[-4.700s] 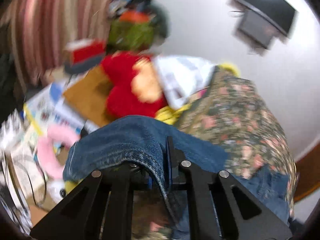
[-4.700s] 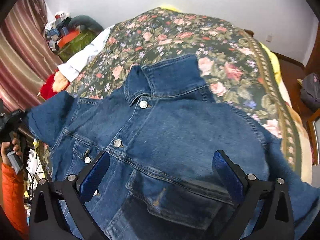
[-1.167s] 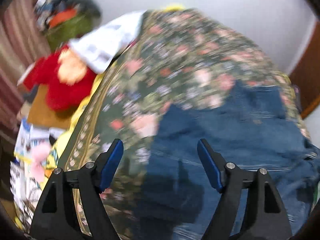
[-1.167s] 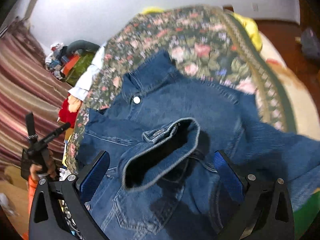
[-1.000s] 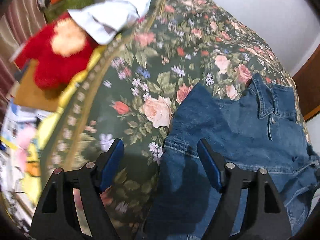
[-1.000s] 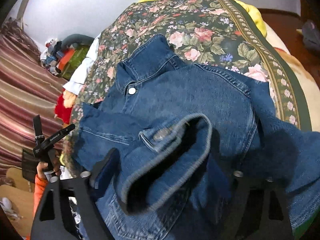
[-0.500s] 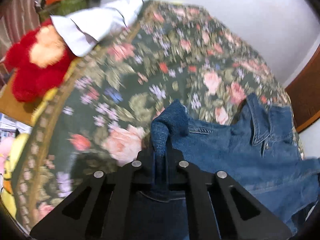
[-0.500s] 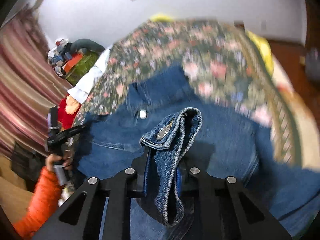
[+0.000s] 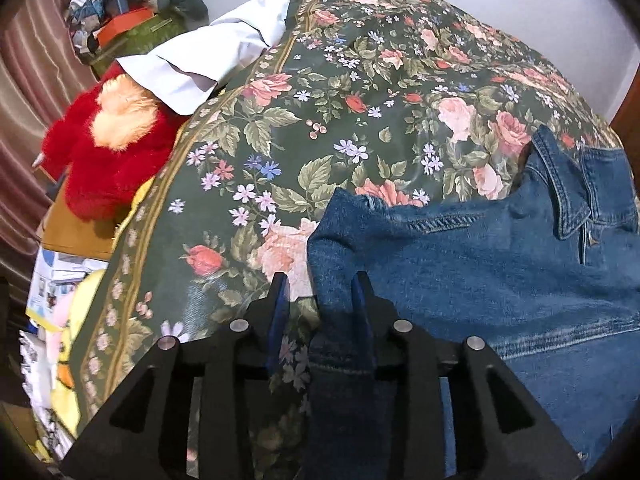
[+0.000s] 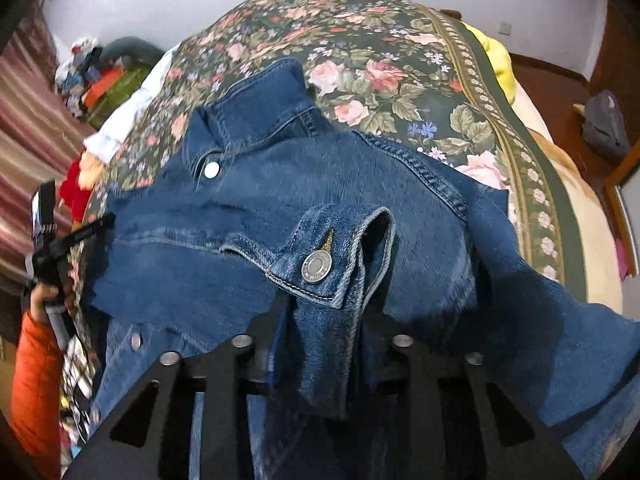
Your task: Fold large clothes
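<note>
Floral bed cover [image 9: 360,100] spread over the whole bed. On it, lying front up with collar [image 10: 256,116] toward the far wall: denim jacket [image 10: 360,184]. Off the bed's left edge, a red plush toy [image 9: 104,160] beside a pale cloth [image 9: 224,52].

Left tool [image 9: 319,284], jaws partly apart and just been opening, astride a folded denim edge at the jacket's left shoulder; right pad against the fabric, left pad clear of it with bed cover showing in the gap.

Right tool [image 10: 324,320], jaws likewise just been opening, standing loosely about a sleeve cuff [image 10: 360,224] doubled over the jacket's chest.

On the cuff, facing up, a metal snap button [image 10: 316,266].
</note>
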Demonstrator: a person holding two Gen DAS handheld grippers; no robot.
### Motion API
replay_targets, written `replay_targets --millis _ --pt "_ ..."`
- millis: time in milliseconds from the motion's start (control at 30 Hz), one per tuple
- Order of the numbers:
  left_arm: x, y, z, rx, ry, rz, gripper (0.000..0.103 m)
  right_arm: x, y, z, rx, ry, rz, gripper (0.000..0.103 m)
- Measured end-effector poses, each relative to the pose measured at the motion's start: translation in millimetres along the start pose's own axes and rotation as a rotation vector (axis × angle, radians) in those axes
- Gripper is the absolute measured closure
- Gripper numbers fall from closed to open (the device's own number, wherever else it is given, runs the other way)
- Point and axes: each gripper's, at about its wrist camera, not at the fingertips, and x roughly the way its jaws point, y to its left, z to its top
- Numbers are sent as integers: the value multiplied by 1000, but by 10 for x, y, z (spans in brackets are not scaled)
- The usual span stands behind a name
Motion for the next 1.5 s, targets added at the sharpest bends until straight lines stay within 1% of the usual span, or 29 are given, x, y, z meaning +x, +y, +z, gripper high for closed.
replay_targets --millis 33,67,100,167,233,300,333,367,400,433,467,500,533,600,667,767,833,933,1067,1133,1167,1233,1333,1433,1467,1500 --pt "-38 -7 2 8 0 6 70 -66 26 -23 -28 -10 -45 57" --pt "-95 -18 -7 14 -2 14 70 -130 44 -59 -51 -25 -95 44" --pt "-162 -30 -14 20 -6 21 70 -222 69 -89 -84 -50 -149 34" --pt "-315 -63 -23 31 -21 18 70 -408 97 -152 -131 -96 -188 32" --pt "-500 -114 -27 47 -43 2 69 -595 70 -204 -145 -128 -193 32" --pt "-689 -210 -26 72 -72 -7 65 -831 1 -270 -135 -178 -202 32" --pt "-777 -264 -20 84 -88 -11 61 -923 -35 -292 -126 -198 -202 31" --pt "-903 -350 -15 102 -112 -20 55 -1036 -93 -314 -109 -221 -202 31" --pt "-1011 -432 -10 119 -135 -30 52 -1137 -161 -330 -90 -240 -198 30" --pt "-1101 -503 -4 132 -154 -40 44 -1261 -270 -354 -61 -263 -191 30" --pt "-1204 -599 1 147 -176 -56 38 -1349 -338 -374 -38 -279 -185 27" --pt "-1297 -708 1 165 -195 -73 35 -1450 -430 -391 -10 -295 -176 22" --pt "-1374 -828 1 185 -209 -91 32 -1547 -535 -420 19 -312 -165 20" --pt "-1474 -1057 -5 224 -220 -120 30 -1741 -804 -497 89 -351 -148 11" --pt "-1527 -1297 -21 259 -218 -155 27 -1856 -1041 -565 146 -367 -146 10" --pt "-1521 -1684 -82 311 -195 -207 26 -1934 -1451 -675 247 -354 -141 10" --pt "-1467 -1929 -136 344 -174 -228 26 -1911 -1777 -735 329 -323 -130 10" --pt "-1316 -2273 -247 384 -129 -236 26 -1791 -2164 -819 442 -262 -100 10" --pt "-1069 -2619 -386 404 -46 -261 26 -1451 -2666 -941 605 -166 -33 10" --pt "-934 -2763 -467 422 -5 -259 26 -1246 -2836 -999 675 -118 -1 10" --pt "-889 -2809 -509 434 10 -257 26 -1113 -2939 -1036 722 -89 33 10" --pt "-803 -2916 -601 463 20 -232 26 -901 -3052 -1084 787 -50 100 10" --pt "-791 -2949 -653 473 -5 -216 26 -611 -3147 -1097 864 -9 154 10" --pt "-755 -2909 -633 451 13 -243 25 -425 -3179 -1026 879 -2 180 11" --pt "-734 -2882 -621 437 23 -256 23 -342 -3186 -996 889 7 185 13" --pt "-713 -2855 -612 420 31 -267 22 -254 -3198 -974 897 17 168 17"
